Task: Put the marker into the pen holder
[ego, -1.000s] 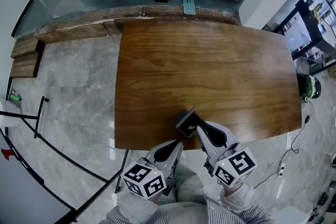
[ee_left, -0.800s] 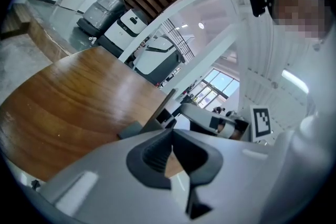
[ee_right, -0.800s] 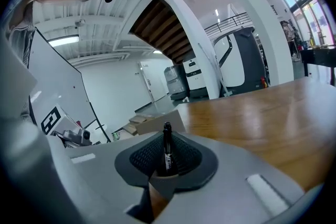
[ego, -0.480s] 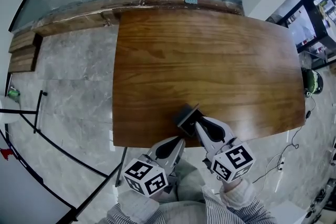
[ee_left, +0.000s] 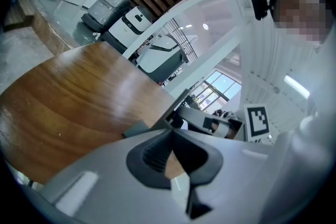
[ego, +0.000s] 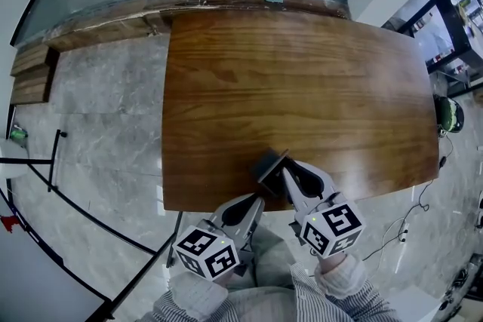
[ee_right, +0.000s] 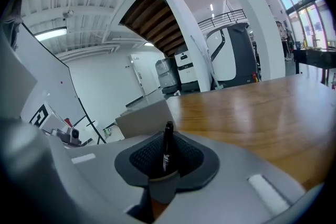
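A dark grey square pen holder (ego: 269,165) stands near the front edge of the wooden table (ego: 302,87). My right gripper (ego: 284,177) sits just behind and right of it, shut on a black marker (ee_right: 166,148) that stands upright between the pads. In the right gripper view the pen holder (ee_right: 144,118) shows as a grey box just beyond the jaws. The marker is hidden in the head view. My left gripper (ego: 251,203) hovers at the table's front edge, left of the holder, shut with nothing in it. The left gripper (ee_left: 171,134) looks past the holder's edge (ee_left: 173,106) at the right gripper (ee_left: 210,123).
The table's front edge (ego: 219,205) runs right under both grippers, with marble floor (ego: 98,132) to the left. A raised wooden ledge (ego: 113,19) borders the table's far side. A black barrier frame (ego: 60,192) stands on the floor at left.
The head view has shifted slightly. Both grippers stay by the pen holder; the right one has edged a little closer to it with the marker.
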